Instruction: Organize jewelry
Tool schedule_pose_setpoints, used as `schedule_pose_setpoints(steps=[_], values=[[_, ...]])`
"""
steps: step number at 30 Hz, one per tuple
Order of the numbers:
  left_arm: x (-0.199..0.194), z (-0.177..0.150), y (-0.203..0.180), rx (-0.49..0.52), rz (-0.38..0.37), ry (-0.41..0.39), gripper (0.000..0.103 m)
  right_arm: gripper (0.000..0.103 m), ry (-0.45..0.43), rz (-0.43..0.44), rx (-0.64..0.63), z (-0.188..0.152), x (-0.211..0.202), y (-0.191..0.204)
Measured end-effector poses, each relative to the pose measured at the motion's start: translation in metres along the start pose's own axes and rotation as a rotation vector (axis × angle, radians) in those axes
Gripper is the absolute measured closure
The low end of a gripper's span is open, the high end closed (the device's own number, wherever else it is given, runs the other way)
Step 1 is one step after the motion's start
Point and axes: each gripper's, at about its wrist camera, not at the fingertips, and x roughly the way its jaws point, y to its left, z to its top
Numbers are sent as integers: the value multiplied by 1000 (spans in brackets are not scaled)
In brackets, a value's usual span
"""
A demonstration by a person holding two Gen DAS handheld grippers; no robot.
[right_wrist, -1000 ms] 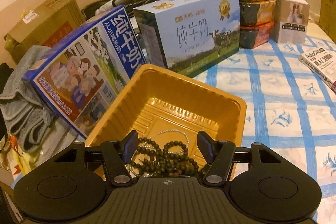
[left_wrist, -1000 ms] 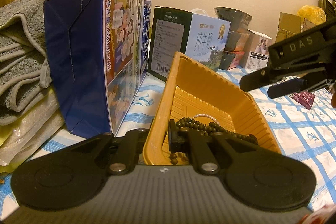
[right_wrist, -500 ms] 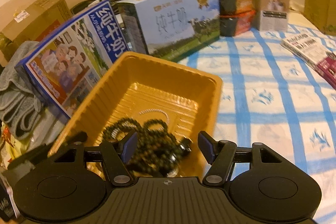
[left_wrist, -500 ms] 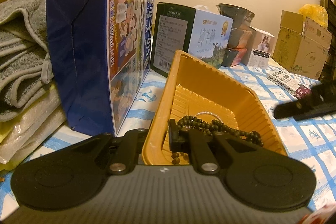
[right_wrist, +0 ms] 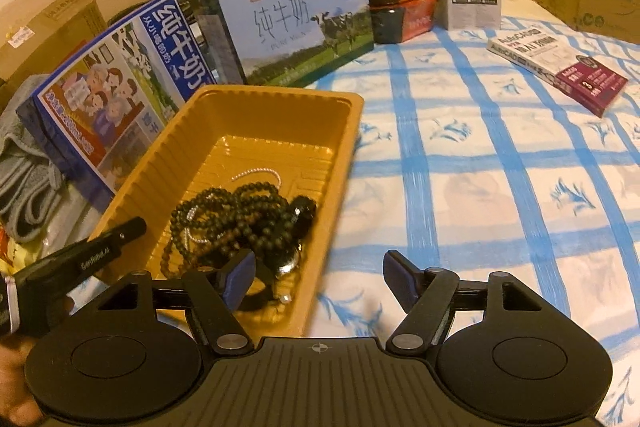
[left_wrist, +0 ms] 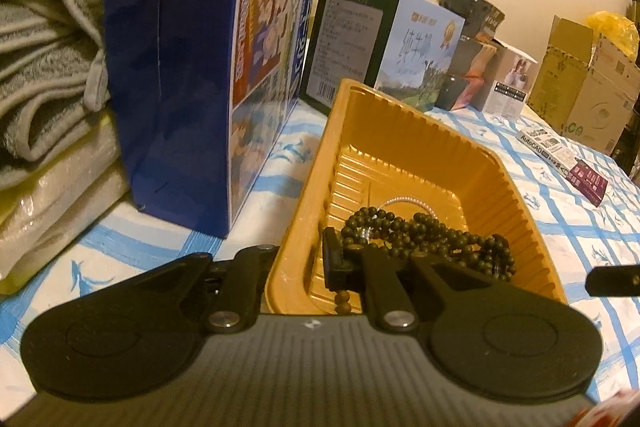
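Your left gripper [left_wrist: 300, 259] pinches the near-left wall of the yellow plastic tray [left_wrist: 404, 131], one finger outside, one inside, fingers nearly closed on the rim. Your right gripper [right_wrist: 318, 279] has its fingers spread wide and holds nothing, its left finger over the tray's near end, its right finger over the blue-checked cloth [right_wrist: 480, 167].

Only the right wrist view shows the whole tangle: dark wooden bead strands [right_wrist: 240, 215], a thin white pearl bracelet [right_wrist: 256, 173] at its far edge and a black faceted bracelet [right_wrist: 302, 213] at its right. The left view shows the beads edge-on.

A blue milk carton box [left_wrist: 180, 75] stands just left of the tray, folded grey towels [left_wrist: 44, 47] beyond it. An AutoCAD book [right_wrist: 560, 67] lies far right.
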Motion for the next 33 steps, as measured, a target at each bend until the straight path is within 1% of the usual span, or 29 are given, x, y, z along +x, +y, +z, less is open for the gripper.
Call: schedule_pose_setpoints(steps=[7,9,10,11,13,14,16,18,21,24,26,28,29,33], values=[[8,-10,15,-59,1,75,85,31,2,-8,21,-12,-6,-4],[6,-11,15,-55,7,75,78,30,3,-16,20,-16,-7,-4],[6,-12,16,-54,5,79,69,30,3,-19,20,-19,-8,-4],[3,-13,16,-54,7,78,64,30,4,-22,21,-21,-9,-4],[-1,-13,16,-47,9,64,60,29,4,-25,26,-25,-11,-5],[-4,-13,16,-42,9,60,55,29,2,-27,29,-27,-12,-5],[-8,-12,18,-42,12,65,51,29,-2,-32,38,-30,-14,-6],[-15,-12,19,-35,7,62,50,28,-6,-33,47,-35,-18,-7],[-30,-12,17,2,12,47,46,28,-17,-36,49,-40,-25,-7],[-50,-11,9,69,3,33,43,28,-29,-55,38,-46,-34,-6],[-64,-11,0,128,-5,18,37,28,-41,-64,28,-50,-41,-5],[-76,-10,-9,183,-21,12,34,28,-52,-69,22,-54,-48,-3],[-82,-10,-15,206,-31,12,30,28,-57,-71,21,-56,-52,-2],[-103,-11,-38,275,-79,15,21,28,-78,-75,34,-63,-69,1]])
